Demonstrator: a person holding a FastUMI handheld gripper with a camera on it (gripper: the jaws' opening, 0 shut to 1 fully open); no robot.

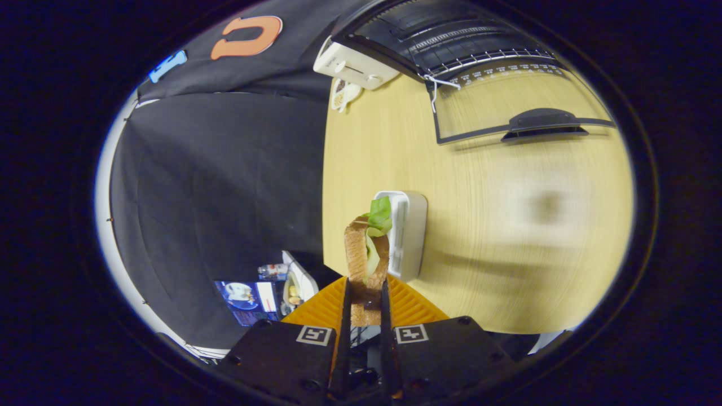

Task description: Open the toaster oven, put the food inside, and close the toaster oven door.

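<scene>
Between the claw (365,299) fingers: grainy brown sandwich (366,254) with green leaf, pinched on both sides, claw nearly closed. Just beyond, white ribbed tray (410,237) on pale wood-grain table (507,237). Far right, toaster oven (451,39), glass door (507,107) dropped open, wire rack visible.

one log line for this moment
hand-held gripper: shut on sandwich | toaster oven: door open | white tray: beyond fingers

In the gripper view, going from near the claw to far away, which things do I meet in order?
Claw shut on the sandwich → white tray → open glass door of the toaster oven.
</scene>
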